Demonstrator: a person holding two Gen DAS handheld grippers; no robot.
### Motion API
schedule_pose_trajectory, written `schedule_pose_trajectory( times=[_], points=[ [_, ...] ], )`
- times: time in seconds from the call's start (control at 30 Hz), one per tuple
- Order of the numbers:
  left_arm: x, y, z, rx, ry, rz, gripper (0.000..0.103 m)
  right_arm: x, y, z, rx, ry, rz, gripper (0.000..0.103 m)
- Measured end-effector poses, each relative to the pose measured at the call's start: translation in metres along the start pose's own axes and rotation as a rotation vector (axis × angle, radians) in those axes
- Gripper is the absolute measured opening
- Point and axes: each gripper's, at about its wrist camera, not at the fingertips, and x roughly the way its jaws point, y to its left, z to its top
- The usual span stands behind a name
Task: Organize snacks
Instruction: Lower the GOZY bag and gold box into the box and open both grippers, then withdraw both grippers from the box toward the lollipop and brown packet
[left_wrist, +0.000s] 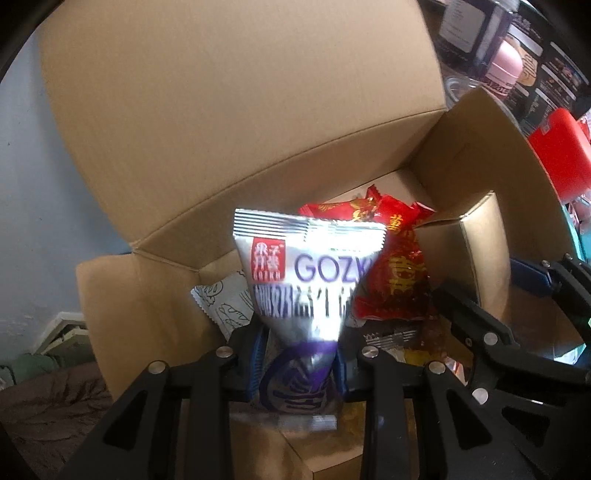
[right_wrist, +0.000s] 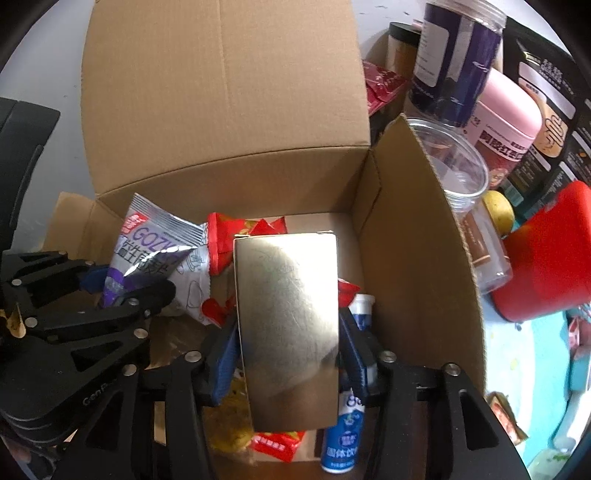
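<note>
Two grippers were both down inside the open cardboard box, each with a snack, so the sorting looked maybe halfway done. Already lying in the box under and beyond the grippers were red candy wrappers, a white-and-blue tube and a white line-drawn packet. Plenty was left outside though: off to the right gripper's right side stood a purple-label jar, a pink-lidded jar, a clear tub and a red container, all well apart from the box opening.

The left gripper was clamped tight on the lower end of a silver GOZK pouch, pinching it so the pouch fanned out upward, and it pointed steeply down into the box. The right gripper also aimed steeply down, just to the left gripper's right, with a gold carton between its blue pads. The pads sat right at the carton's sides; whether they actually pressed on it was hard to tell, so the carton might have been getting let go.
</note>
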Motion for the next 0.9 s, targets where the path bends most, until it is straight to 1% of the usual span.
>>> schedule_pose_trajectory(
  times=[0.07,0.23,0.33,0.37,0.4,0.47,0.57,0.87,0.9],
  points=[
    [-0.002,-0.004,0.003,0.002,0.0,0.01,0.03,-0.005,-0.003,-0.001,0.007,0.002,-0.005,0.055],
    [-0.017,-0.012,0.004,0.004,-0.029,0.046,0.03,-0.025,-0.009,-0.005,-0.005,-0.02,-0.036,0.069],
    [-0.026,-0.014,0.004,0.004,-0.036,0.063,0.031,-0.038,-0.013,-0.005,-0.016,-0.034,-0.055,0.07],
    [-0.032,-0.012,0.001,-0.001,-0.04,0.064,0.037,-0.043,-0.015,-0.005,-0.015,-0.038,-0.057,0.07],
    [-0.038,-0.012,0.001,-0.007,-0.05,0.069,0.05,-0.048,-0.015,-0.006,-0.016,-0.044,-0.061,0.07],
    [-0.045,-0.009,0.0,-0.016,-0.068,0.084,0.064,-0.06,-0.016,-0.007,-0.022,-0.059,-0.075,0.07],
    [-0.064,-0.006,-0.004,-0.031,-0.1,0.067,0.065,-0.083,-0.012,-0.012,-0.033,-0.092,-0.087,0.07],
    [-0.126,-0.003,-0.016,-0.02,-0.208,0.053,0.065,-0.146,-0.006,-0.01,-0.029,-0.195,-0.127,0.07],
    [-0.137,-0.002,-0.019,-0.024,-0.224,0.044,0.065,-0.151,-0.007,-0.01,-0.03,-0.206,-0.128,0.07]
  ],
)
